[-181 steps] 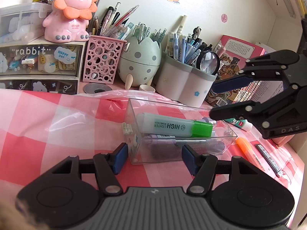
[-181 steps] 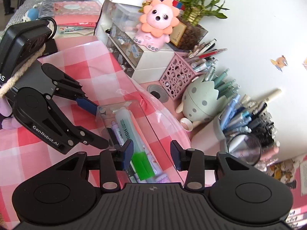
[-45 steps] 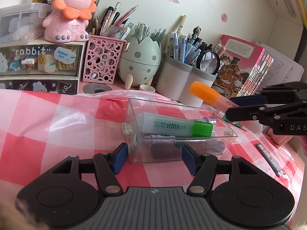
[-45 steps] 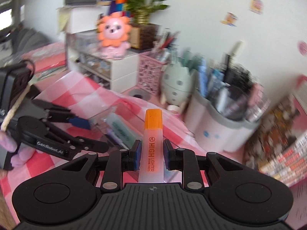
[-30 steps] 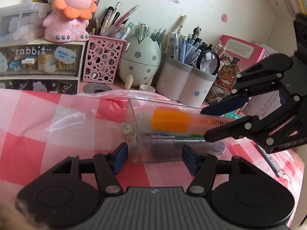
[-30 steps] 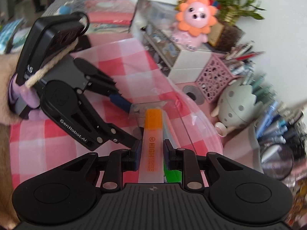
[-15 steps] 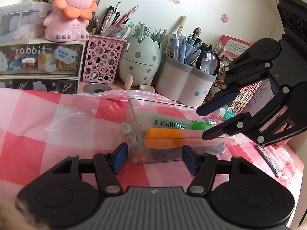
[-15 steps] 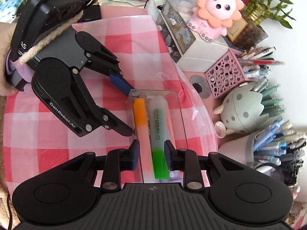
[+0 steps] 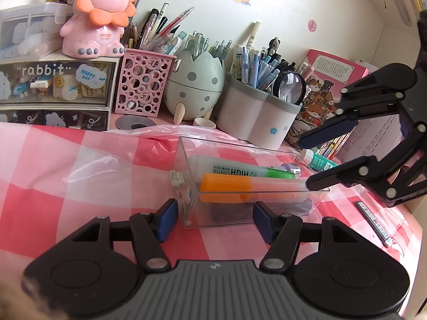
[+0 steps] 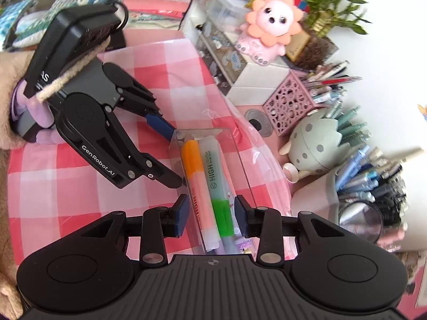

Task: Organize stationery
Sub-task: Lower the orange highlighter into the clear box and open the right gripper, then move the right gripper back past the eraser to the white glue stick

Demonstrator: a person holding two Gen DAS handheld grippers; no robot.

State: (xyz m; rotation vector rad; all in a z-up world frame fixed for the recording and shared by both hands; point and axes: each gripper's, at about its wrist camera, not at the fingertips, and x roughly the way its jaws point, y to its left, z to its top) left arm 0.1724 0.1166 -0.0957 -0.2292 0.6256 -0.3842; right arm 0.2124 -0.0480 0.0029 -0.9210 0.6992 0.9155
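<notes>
Orange highlighter lies loose in clear box: light, slick; grip mid-barrel. My right gripper has just opened, empty; left gripper clamps the box.

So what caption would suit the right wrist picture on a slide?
Right claw open above the clear box, orange highlighter lying inside beside the green one.

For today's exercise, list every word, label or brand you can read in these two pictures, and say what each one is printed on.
"rabbit": drawer unit front.
"Happy Day": sticker on that drawer.
"dingo": pink lion figure, roughly read.
"HIGH LIGHTER": green highlighter.
"HIGH": orange highlighter; the rest is unclear.
"GLUE STICK": glue stick.
"GenRobot.AI": left gripper.
Too small to read: book cover print.
</notes>
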